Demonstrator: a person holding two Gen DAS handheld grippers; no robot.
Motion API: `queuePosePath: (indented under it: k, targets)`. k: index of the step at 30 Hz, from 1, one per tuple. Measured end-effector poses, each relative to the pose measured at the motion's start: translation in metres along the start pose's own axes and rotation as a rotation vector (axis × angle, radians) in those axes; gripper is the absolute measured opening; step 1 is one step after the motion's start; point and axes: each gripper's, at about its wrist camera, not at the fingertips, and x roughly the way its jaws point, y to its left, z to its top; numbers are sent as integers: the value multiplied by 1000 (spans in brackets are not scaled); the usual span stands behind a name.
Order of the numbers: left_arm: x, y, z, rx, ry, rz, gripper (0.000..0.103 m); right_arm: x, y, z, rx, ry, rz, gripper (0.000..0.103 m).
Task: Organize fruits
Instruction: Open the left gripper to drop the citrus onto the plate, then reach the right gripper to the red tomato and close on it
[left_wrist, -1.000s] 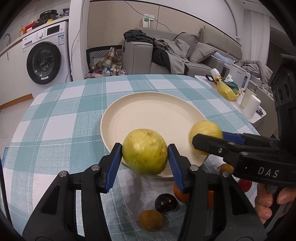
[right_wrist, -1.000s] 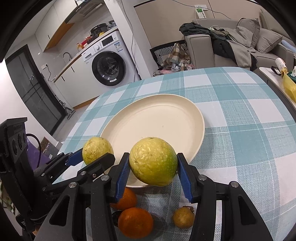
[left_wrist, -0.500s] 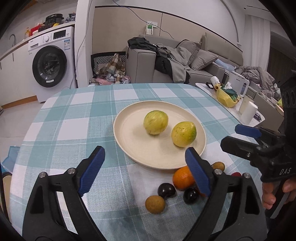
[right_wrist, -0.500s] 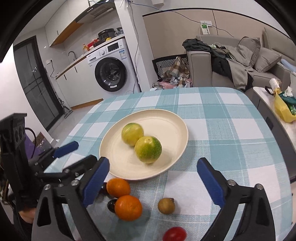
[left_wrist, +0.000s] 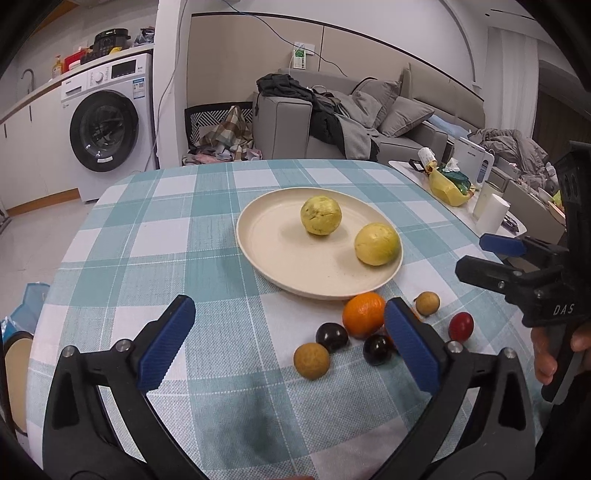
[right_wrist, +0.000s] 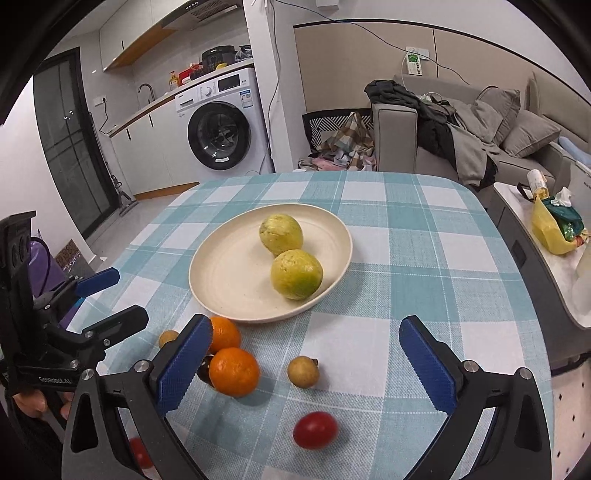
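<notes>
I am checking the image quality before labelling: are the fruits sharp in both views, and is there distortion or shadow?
Left wrist view: yellow-green fruits on the plate are sharp, soft shadows beside them, walls bend from fisheye, corners black. Right wrist view: the red tomato is slightly soft, the oranges sharp, no strong glare.

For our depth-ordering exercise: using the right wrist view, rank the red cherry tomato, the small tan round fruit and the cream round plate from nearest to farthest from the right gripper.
1. Red cherry tomato, lowest, between the open jaws.
2. Small tan round fruit, just beyond it.
3. Cream round plate, farthest, mid-table.
</notes>
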Motion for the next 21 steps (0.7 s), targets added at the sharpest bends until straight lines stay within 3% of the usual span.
queuePosePath:
  k: [7, 21]
  targets:
    - [-4, 0, -9, 10, -18, 31, 102, -2, -6, -13, -11, 24, -5, 103]
    - [8, -9, -17, 70, 42, -14, 102, 5, -7, -30, -93, 137, 14, 103]
